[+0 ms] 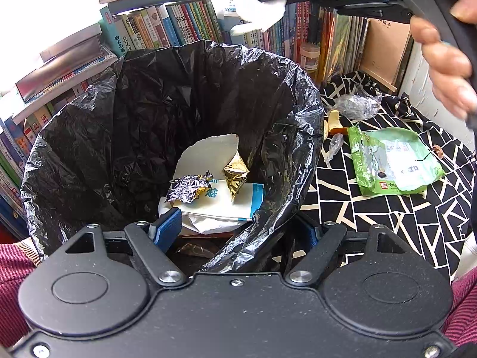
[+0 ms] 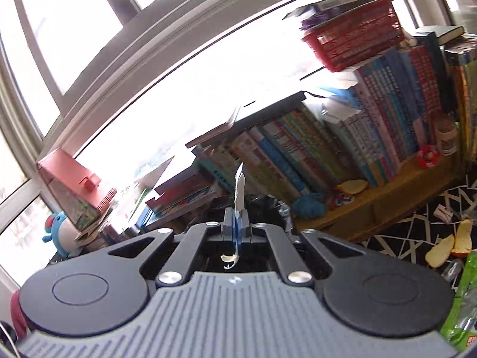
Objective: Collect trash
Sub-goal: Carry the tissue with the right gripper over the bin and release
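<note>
We hold the white tissue [image 2: 239, 189] clamped in our right gripper [image 2: 237, 226], above the bin bag [image 1: 167, 95] whose rim our spread left gripper [image 1: 238, 229] straddles; next, release inside.

I'm looking at a surface covered by a black cloth with a white cracked-line pattern [image 1: 387, 208]. On it lies a flat green snack bag [image 1: 393, 161], and just behind that a crumpled clear plastic wrapper [image 1: 357, 106]. Between them and the bin sit pieces of pale peel [image 1: 332, 120] and a small clear plastic scrap [image 1: 334, 146]. The bin lined with a black bag [image 1: 167, 113] seems to stand at the cloth's left side; I cannot see its base. A tiny brown crumb [image 1: 438, 150] lies right of the green bag. From the right wrist, I see orange peel [image 2: 450, 247] on the same cloth, near a wooden shelf [image 2: 372, 205] holding books [image 2: 372, 137].
</note>
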